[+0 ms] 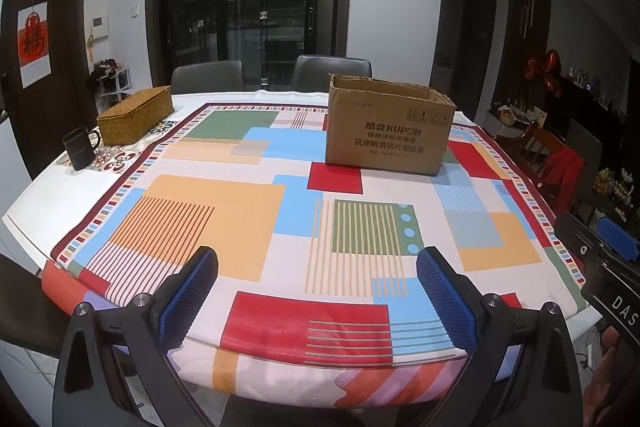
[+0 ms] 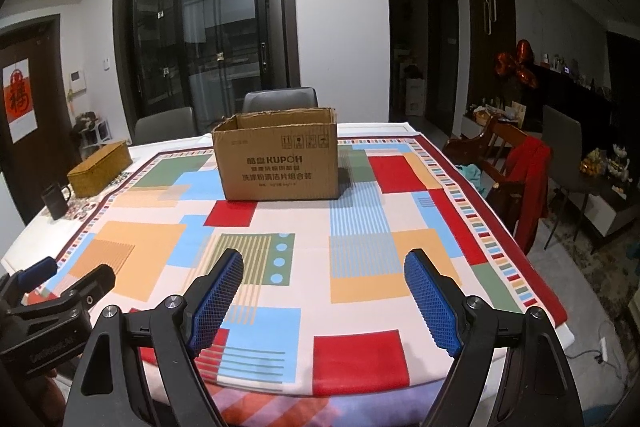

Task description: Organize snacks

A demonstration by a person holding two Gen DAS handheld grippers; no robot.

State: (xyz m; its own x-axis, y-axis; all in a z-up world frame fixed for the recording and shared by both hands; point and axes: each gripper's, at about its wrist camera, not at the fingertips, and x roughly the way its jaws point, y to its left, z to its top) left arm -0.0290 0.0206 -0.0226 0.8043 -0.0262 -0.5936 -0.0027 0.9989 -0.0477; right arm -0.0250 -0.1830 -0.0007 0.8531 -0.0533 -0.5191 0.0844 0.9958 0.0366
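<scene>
An open brown cardboard box [image 1: 390, 125] printed KUPOH stands on the far part of the table, on the patterned cloth [image 1: 240, 195]; it also shows in the right wrist view [image 2: 278, 159]. Its inside is hidden. No snacks show in either view. My left gripper [image 1: 318, 263] is open and empty above the near table edge. My right gripper [image 2: 324, 265] is open and empty, also above the near edge, well short of the box. The right gripper's body [image 1: 604, 267] shows at the right edge of the left wrist view.
A woven basket box [image 1: 136, 115] and a black mug [image 1: 80, 149] sit at the table's far left. Grey chairs [image 1: 332, 71] stand behind the table. A wooden chair with a red garment [image 2: 528, 171] stands at the right.
</scene>
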